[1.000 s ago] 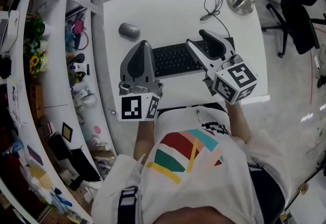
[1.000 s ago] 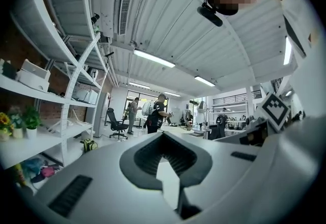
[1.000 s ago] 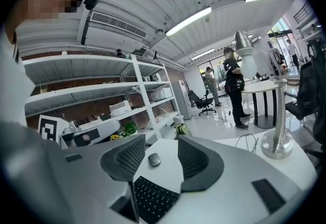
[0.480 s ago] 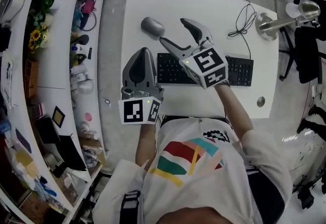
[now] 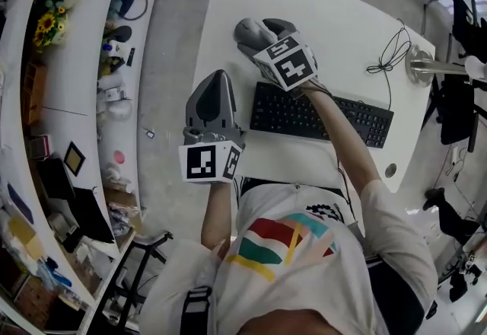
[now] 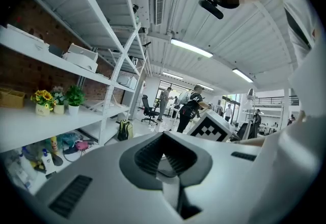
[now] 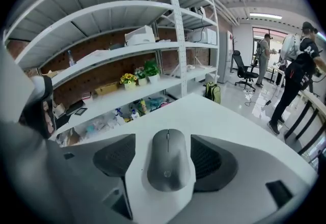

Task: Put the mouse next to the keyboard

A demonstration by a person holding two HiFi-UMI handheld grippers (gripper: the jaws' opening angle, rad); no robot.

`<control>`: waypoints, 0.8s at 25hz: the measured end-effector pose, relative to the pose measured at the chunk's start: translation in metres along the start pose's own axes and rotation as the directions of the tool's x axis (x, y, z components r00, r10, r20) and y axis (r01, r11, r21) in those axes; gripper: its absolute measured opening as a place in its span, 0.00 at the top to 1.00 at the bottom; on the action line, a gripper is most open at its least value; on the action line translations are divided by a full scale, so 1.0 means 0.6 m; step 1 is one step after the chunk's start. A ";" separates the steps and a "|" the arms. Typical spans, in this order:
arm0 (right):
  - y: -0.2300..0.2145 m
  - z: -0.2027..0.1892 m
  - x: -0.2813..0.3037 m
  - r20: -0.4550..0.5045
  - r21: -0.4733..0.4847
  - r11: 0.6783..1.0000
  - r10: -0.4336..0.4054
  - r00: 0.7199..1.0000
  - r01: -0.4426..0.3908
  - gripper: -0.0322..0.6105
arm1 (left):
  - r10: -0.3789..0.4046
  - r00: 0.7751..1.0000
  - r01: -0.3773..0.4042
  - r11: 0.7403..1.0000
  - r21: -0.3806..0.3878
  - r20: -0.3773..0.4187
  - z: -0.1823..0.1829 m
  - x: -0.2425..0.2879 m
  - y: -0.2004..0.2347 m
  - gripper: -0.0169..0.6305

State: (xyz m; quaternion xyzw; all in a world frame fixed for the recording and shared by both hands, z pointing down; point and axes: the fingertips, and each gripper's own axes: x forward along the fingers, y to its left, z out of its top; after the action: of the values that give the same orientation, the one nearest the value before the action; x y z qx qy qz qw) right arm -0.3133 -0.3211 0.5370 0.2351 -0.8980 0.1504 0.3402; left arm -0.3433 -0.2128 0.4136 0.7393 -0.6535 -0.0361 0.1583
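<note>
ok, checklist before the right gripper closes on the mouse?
1. Mouse centred between the right gripper jaws: ok.
2. Right gripper jaws apart, one on each side of the mouse: ok.
3. Mouse lying flat on the table: ok.
4. Bare table along the keyboard for the drop: ok.
5. Left gripper shut, empty, away from the mouse: ok.
6. Pad contact with the mouse: cannot tell.

Only catching a grey edge of mouse [image 5: 245, 32] behind the right gripper [image 5: 262, 29]. Missing part of the keyboard [image 5: 285, 113] under the arm [image 5: 346, 147]. Can't make out shelf clutter [image 5: 114, 48], too small.
</note>
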 end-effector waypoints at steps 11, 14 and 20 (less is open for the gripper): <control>-0.012 -0.045 0.062 -0.145 -0.026 0.999 -0.043 0.988 0.040 0.46 | 0.047 0.998 -0.048 0.998 -0.036 -0.028 -0.025 0.008 0.036 0.91; -0.015 -0.045 0.059 -0.149 -0.023 0.999 -0.048 0.988 0.045 0.47 | 0.038 0.999 -0.039 0.999 -0.033 -0.029 -0.022 0.013 0.028 0.91; -0.021 -0.037 0.046 -0.113 0.022 0.999 -0.032 0.993 0.035 0.48 | 0.012 1.000 -0.012 1.000 -0.017 -0.012 -0.008 0.022 -0.005 0.91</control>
State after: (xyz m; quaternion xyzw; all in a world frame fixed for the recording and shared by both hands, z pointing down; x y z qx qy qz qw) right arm -0.3130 -0.3308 0.5733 0.2452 -0.8715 0.1683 0.3900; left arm -0.3371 -0.2243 0.4193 0.7341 -0.6568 -0.0365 0.1686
